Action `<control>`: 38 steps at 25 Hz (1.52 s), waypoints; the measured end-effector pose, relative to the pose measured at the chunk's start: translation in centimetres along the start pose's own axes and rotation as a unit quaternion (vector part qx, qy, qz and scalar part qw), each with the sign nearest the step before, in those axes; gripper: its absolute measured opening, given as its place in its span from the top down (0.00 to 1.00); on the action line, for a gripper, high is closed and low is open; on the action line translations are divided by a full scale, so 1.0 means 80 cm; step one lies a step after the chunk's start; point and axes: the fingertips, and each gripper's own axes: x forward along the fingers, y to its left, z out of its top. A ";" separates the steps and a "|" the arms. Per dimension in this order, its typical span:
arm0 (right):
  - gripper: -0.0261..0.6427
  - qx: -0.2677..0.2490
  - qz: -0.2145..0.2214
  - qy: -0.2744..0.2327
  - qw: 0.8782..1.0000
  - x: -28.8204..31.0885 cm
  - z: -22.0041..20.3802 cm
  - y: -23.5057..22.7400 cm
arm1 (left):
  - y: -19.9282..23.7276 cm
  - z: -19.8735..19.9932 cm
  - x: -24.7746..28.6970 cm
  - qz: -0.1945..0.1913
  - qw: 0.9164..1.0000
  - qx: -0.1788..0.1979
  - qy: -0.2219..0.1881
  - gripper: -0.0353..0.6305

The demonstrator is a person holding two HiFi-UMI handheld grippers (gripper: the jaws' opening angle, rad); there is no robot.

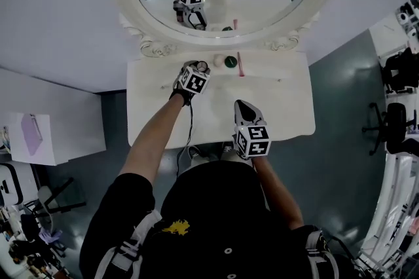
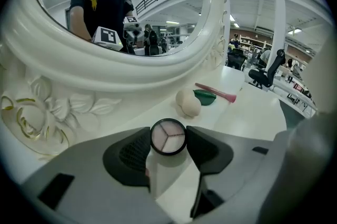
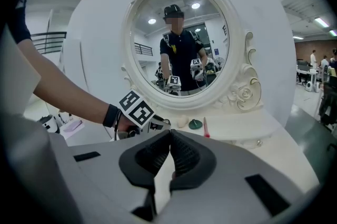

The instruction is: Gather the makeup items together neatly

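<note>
Clamping a round three-shade compact (image 2: 168, 136) between the half-spread jaws of the left gripper (image 1: 195, 68), close to the back edge of the dressing table (image 1: 281, 111) under the mirror frame (image 2: 105, 73), with a beige sponge (image 2: 188, 103), a green piece (image 2: 204, 97) and a pink stick (image 2: 217, 92) further right along that edge. Hovering near the front edge with the right gripper (image 3: 169, 138) clenched on nothing, bare top open all around it. Cannot tell whether the compact touches the top.

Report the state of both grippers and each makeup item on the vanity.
left gripper: shut on round compact
round compact: clamped in left gripper
right gripper: shut, empty
beige sponge: lying loose, ungripped
green item: loose beside beige sponge
pink stick: lying flat
</note>
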 end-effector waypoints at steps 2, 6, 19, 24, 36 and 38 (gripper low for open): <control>0.94 0.004 -0.002 0.004 1.000 0.000 -0.004 -0.004 | 0.001 0.007 0.005 0.000 1.000 0.002 -0.001 0.61; 0.94 0.009 -0.004 0.009 1.000 0.001 -0.010 -0.010 | 0.003 0.013 0.020 0.002 1.000 0.013 0.002 0.61; 0.94 0.017 -0.001 0.017 1.000 0.012 -0.012 -0.012 | -0.001 0.027 0.036 -0.012 0.999 0.035 0.011 0.61; 0.94 0.017 -0.002 0.017 1.000 0.016 -0.010 -0.013 | -0.001 0.028 0.037 -0.013 0.999 0.029 0.009 0.61; 0.94 0.023 -0.006 0.014 1.000 0.018 -0.009 -0.018 | 0.003 0.027 0.037 -0.001 0.999 0.044 -0.016 0.60; 0.94 0.023 -0.007 0.013 1.000 0.017 -0.008 -0.020 | 0.004 0.026 0.036 -0.002 0.999 0.044 -0.018 0.58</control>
